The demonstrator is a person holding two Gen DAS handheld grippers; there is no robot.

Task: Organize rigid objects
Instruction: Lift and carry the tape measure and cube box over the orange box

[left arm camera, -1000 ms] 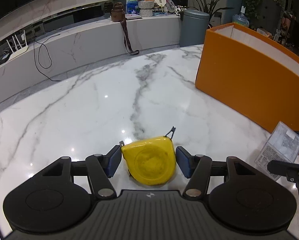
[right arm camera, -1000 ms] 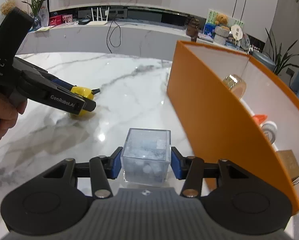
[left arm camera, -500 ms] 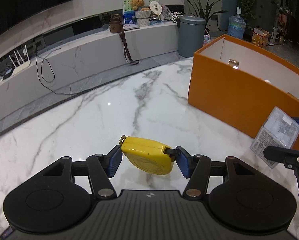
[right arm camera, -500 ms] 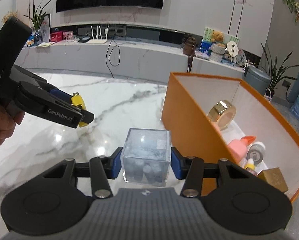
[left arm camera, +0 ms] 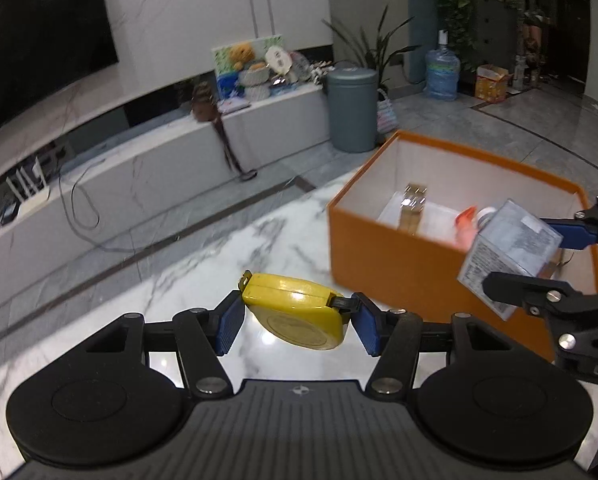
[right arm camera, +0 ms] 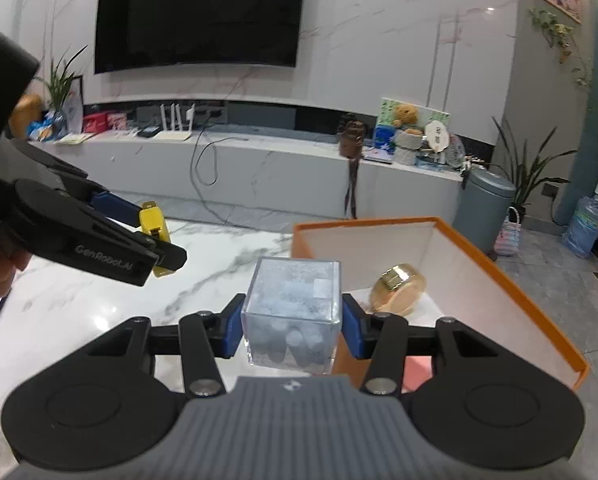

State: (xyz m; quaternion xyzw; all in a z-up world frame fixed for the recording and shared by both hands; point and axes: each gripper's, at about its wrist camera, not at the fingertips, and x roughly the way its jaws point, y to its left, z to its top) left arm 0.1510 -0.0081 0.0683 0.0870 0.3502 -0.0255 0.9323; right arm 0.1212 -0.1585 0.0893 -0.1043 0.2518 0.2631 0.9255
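Observation:
My left gripper (left arm camera: 297,322) is shut on a yellow tape measure (left arm camera: 295,310) and holds it tilted in the air above the marble table (left arm camera: 203,264). It also shows in the right wrist view (right arm camera: 153,226). My right gripper (right arm camera: 293,326) is shut on a clear plastic cube box (right arm camera: 293,316) with small white pieces inside, held high at the near left corner of the orange box (right arm camera: 499,276). In the left wrist view the cube (left arm camera: 511,252) hangs over the orange box (left arm camera: 395,264). Inside lie a gold tape roll (right arm camera: 399,288) and a red-orange item (left arm camera: 465,224).
A low white marble counter (right arm camera: 259,168) with a router, cables and toys runs behind the table. A grey bin (left arm camera: 353,110) and plants stand on the floor beyond the orange box. The left gripper body (right arm camera: 79,236) is to the left of my right gripper.
Both grippers have risen well above the table with their objects. The tape measure left the tabletop and tilted. The cube has moved up over the edge of the orange box.

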